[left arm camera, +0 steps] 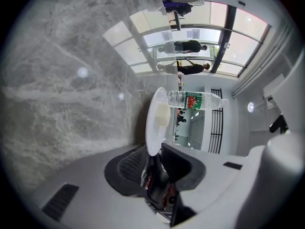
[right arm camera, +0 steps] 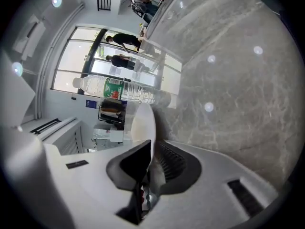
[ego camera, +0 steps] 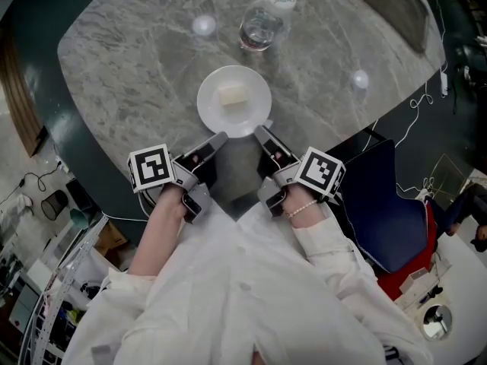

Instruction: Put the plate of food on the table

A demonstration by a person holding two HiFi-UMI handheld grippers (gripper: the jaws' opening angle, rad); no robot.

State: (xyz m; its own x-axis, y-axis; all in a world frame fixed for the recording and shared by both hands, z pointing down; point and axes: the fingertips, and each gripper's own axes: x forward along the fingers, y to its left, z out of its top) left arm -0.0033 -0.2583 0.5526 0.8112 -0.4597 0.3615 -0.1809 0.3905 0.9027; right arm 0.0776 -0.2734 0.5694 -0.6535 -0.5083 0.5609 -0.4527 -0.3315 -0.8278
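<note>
A small white plate with a pale block of food on it lies over the near part of the grey marble table. My left gripper is shut on the plate's near-left rim, and my right gripper is shut on its near-right rim. In the left gripper view the plate stands edge-on between the jaws, with the food on its face. In the right gripper view the plate also shows edge-on, pinched by the jaws. Whether the plate touches the tabletop I cannot tell.
A clear water bottle with a green cap stands just beyond the plate. A blue and red chair sits at the table's right. Cables hang off the right edge. Clutter lies on the floor at the left.
</note>
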